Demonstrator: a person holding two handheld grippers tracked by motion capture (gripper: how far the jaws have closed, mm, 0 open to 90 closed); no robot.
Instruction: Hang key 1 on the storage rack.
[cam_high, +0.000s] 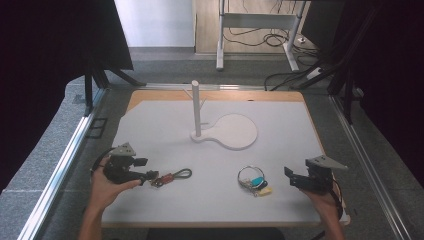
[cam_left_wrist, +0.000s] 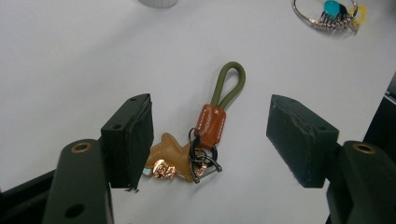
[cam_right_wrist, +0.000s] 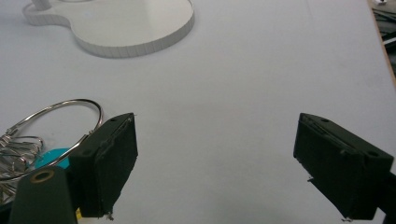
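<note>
On the white table (cam_high: 165, 135), your left gripper (cam_left_wrist: 210, 135) stands spread wide — the olive-loop keychain (cam_left_wrist: 205, 135) lies flat between its pads, touched by neither. Your right gripper (cam_right_wrist: 215, 163) is likewise spread and holds nothing — the key ring (cam_right_wrist: 51, 126) lies just beside its left jaw.

You find almost nothing to read here: the only marking sits on the orange leather tab (cam_left_wrist: 209, 125) of the keychain (cam_left_wrist: 205, 135) lying between the left gripper's (cam_left_wrist: 210, 140) wide-apart jaws. At the tab's upper end you can make out a small pale "x"-like mark beside a short line of stamped lettering, too small and blurred to read. Nothing else you see carries any legible text, number or brand.
</note>
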